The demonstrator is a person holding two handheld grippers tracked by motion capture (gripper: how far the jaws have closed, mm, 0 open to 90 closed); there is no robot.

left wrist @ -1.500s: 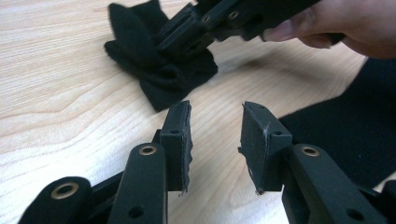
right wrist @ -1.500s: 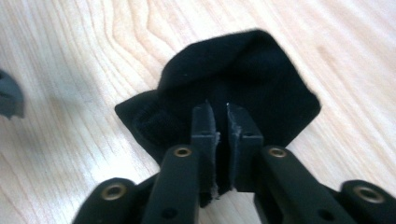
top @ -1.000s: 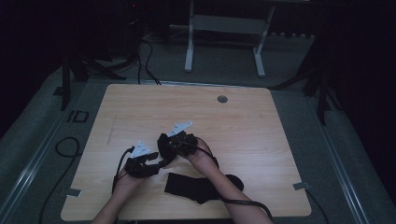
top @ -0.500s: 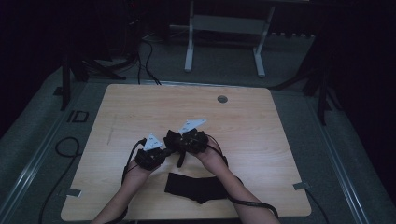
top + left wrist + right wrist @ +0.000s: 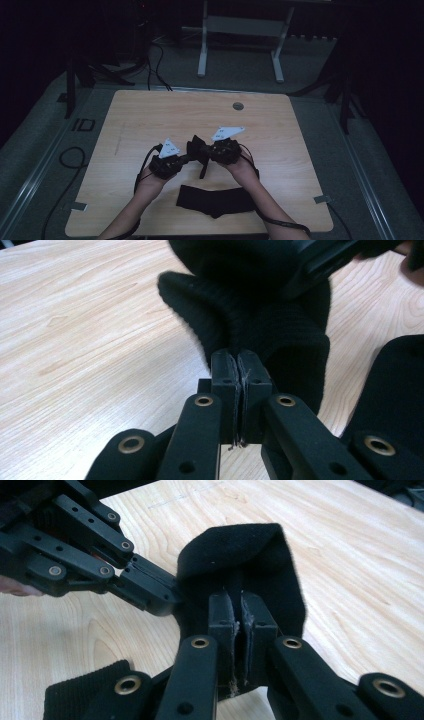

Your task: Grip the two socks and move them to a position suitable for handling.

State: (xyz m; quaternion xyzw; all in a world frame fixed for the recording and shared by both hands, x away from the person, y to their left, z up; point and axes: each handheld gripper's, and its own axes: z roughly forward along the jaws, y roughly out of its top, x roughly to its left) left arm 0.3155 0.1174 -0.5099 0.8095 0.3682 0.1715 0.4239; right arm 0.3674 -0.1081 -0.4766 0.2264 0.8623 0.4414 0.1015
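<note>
Black knit glove [image 5: 199,150] hangs just above desk [image 5: 150,115] centre, betw. both grippers. Soft, light, floppy, prob. stretchy; best held at cuff edge. L gripper [image 5: 239,371] & R gripper [image 5: 238,611] jaws both clamped on its fabric. 2nd glove [image 5: 216,201] lies nearer the person.

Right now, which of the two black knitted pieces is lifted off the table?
The farther black piece, pinched between the left gripper and right gripper, both shut on it. The other piece lies flat near the table's front edge.
</note>
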